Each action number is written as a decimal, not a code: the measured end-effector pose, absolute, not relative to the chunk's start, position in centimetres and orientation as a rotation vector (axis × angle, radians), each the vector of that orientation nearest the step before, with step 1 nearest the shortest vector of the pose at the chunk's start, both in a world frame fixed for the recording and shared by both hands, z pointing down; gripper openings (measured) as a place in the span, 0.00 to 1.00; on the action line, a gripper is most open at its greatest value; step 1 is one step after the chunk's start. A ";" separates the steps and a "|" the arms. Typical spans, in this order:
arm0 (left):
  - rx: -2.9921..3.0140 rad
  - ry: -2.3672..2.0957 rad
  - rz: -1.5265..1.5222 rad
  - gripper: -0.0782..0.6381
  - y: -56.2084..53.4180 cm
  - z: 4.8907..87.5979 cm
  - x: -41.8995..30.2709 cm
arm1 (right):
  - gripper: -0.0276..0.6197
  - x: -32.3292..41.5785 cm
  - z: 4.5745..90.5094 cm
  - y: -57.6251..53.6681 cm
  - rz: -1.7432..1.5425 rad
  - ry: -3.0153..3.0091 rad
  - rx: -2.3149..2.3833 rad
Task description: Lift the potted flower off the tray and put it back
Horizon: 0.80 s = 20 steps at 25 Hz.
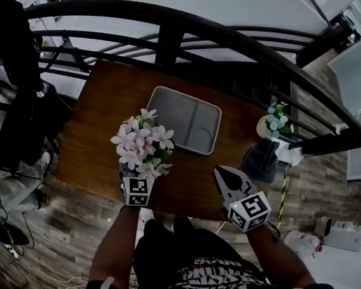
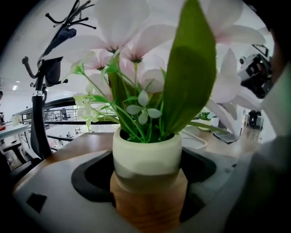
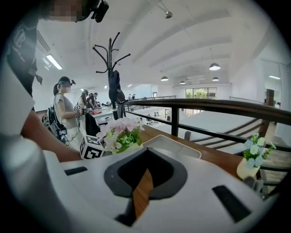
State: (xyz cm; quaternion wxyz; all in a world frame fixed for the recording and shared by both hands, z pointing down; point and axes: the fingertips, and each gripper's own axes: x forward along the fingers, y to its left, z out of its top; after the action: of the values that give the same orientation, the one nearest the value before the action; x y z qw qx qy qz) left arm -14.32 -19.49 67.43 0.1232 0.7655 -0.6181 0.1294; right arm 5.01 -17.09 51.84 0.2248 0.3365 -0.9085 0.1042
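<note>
The left gripper (image 1: pixel 137 182) squeezes the pot of the potted flower (image 2: pixel 146 157) tight between its jaws. The pink flowers are off the tray (image 1: pixel 183 119), just beside its left edge, over the wooden table (image 1: pixel 100 120). I cannot tell if the pot touches the table. The tray has nothing in it. The right gripper (image 1: pixel 219 173) hangs near the table's front edge, jaws pressed together with nothing in them.

I think the next job is to put the pot back. It could tip if it lands on the tray's raised rim. The tall flowers hide the pot from above, so aiming is hard. A loose squeeze could let it slip.
</note>
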 end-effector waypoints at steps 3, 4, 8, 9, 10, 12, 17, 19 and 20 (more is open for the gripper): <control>2.284 -1.750 0.390 0.74 -23.3 67.2 -12.7 | 0.03 6.1 51.2 -19.1 0.317 -2.505 0.983; 2.303 -1.729 0.408 0.74 -24.9 66.8 -11.9 | 0.03 6.8 50.9 -20.1 0.336 -2.501 1.005; 2.342 -1.700 0.444 0.74 -30.8 64.6 -9.3 | 0.03 10.2 50.0 -22.9 0.375 -2.480 1.075; 2.349 -1.698 0.443 0.74 -31.9 64.2 -8.9 | 0.03 10.9 49.9 -23.1 0.375 -2.470 1.095; 2.355 -1.691 0.441 0.74 -32.8 64.0 -8.6 | 0.03 11.6 49.7 -23.2 0.377 -2.459 1.120; 2.362 -1.673 0.450 0.74 -34.7 64.2 -7.8 | 0.03 13.6 49.5 -23.4 0.389 -2.431 1.172; 2.357 -1.640 0.489 0.74 -38.3 66.3 -6.7 | 0.03 17.0 50.2 -23.7 0.415 -2.371 1.273; 2.353 -1.638 0.501 0.74 -38.9 66.8 -6.7 | 0.03 17.6 50.4 -23.4 0.418 -2.356 1.300; 2.345 -1.641 0.509 0.74 -39.1 67.1 -6.7 | 0.03 17.9 50.5 -23.2 0.422 -2.350 1.312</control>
State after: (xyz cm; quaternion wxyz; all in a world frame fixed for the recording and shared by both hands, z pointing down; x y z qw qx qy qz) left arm -6.69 -39.12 67.11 0.1170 0.8011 -0.5606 0.1740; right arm 17.87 -23.22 50.45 0.2070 0.4712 -0.8439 0.1515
